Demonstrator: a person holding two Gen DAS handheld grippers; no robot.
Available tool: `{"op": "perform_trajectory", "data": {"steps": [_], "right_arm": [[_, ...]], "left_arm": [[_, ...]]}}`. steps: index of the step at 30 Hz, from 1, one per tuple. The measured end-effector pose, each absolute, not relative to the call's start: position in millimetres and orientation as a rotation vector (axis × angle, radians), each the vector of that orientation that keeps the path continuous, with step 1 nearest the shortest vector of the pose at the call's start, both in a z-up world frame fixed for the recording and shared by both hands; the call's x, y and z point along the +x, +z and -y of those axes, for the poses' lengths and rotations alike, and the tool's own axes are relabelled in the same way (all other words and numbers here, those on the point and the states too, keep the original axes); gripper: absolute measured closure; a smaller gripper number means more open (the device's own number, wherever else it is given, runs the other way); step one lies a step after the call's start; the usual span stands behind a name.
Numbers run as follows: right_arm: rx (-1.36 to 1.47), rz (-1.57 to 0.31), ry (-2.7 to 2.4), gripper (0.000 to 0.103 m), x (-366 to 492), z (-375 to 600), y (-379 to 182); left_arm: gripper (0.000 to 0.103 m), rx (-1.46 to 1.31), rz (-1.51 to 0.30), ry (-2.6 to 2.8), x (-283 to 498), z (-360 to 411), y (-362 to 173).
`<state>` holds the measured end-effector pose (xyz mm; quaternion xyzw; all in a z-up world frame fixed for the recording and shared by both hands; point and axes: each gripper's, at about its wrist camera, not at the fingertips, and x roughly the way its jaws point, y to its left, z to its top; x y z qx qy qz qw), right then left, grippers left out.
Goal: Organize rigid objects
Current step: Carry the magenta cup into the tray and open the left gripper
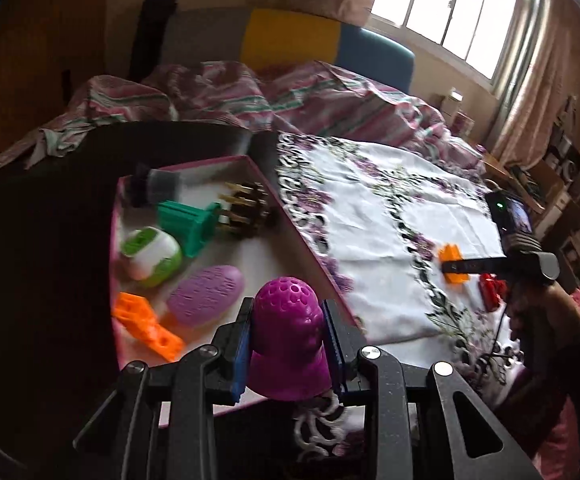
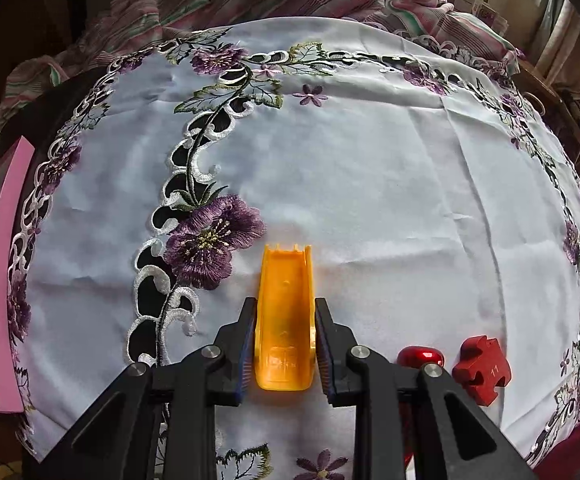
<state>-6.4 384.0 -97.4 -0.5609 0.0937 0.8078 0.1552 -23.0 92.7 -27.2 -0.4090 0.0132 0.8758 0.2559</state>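
Observation:
My left gripper point(image 1: 287, 338) is shut on a magenta perforated dome-shaped piece point(image 1: 287, 332), held just above the near right rim of a pink-edged tray point(image 1: 302, 248). In the tray lie an orange block point(image 1: 145, 326), a purple oval point(image 1: 205, 294), a green-and-white round piece point(image 1: 151, 256), a green ribbed part point(image 1: 187, 224), a brown spiky piece point(image 1: 245, 208) and a dark tube point(image 1: 157, 188). My right gripper point(image 2: 285, 340) is shut on a yellow-orange channel-shaped piece point(image 2: 285, 312) resting on the embroidered white cloth point(image 2: 370, 180); the left wrist view shows that gripper point(image 1: 456, 267) at the right.
A red puzzle-shaped block point(image 2: 482, 372) and a shiny red rounded piece point(image 2: 420, 356) lie on the cloth just right of my right gripper. The tray's pink rim point(image 2: 5, 272) shows at the far left. A striped blanket point(image 1: 269, 96) lies behind the table, and a person's hand point(image 1: 546, 304) holds the right gripper.

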Motion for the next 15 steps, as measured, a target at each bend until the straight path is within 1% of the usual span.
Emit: {"op": "perform_trajectory", "data": {"steps": [8,15], "right_arm": [[-1.605,-0.222,2.324,0.077,-7.8,-379.1,-98.7],[-1.606,-0.217,2.323,0.077,-9.5,-379.1,-98.5]], "left_arm": [[0.071,-1.128,-0.031,2.441,-27.6,-77.8,-27.6],[0.071,-1.129,-0.046,2.463,-28.4,-76.1,-28.2]]}}
